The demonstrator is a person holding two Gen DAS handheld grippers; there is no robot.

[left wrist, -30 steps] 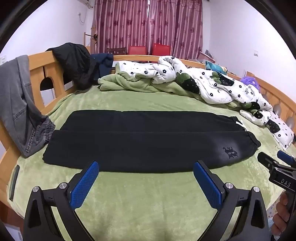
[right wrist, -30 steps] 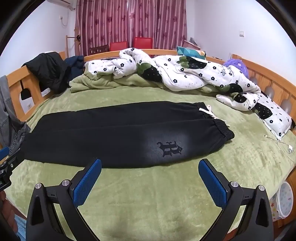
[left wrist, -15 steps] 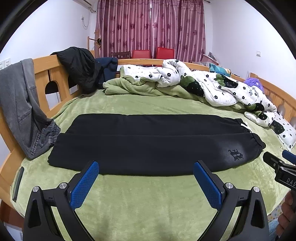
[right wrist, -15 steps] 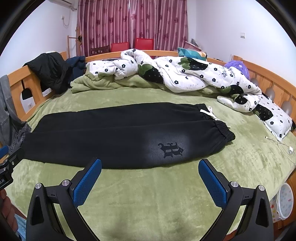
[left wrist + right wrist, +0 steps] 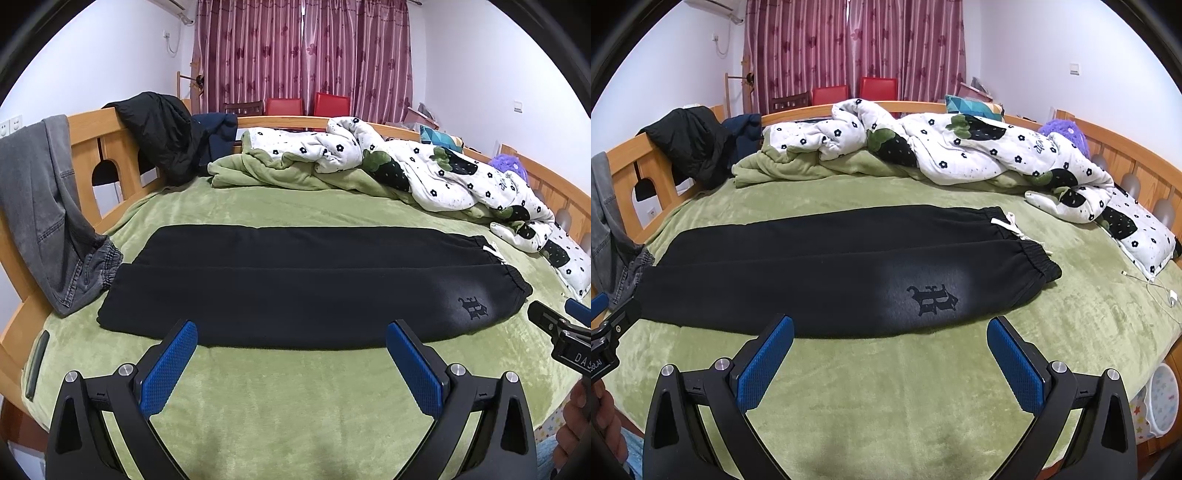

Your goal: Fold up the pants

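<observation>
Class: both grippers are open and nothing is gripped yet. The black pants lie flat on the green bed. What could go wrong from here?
1. The black pants lie on a plush green blanket; low jaws might pinch blanket too.
2. The white drawstring trails loose at the waistband and may stick out of the fold.
3. The grey jeans touch the cuff end and could get dragged.

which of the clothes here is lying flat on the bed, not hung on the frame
The black pants with the printed emblem lie flat; the grey jeans and black jacket hang over the wooden frame.
</observation>
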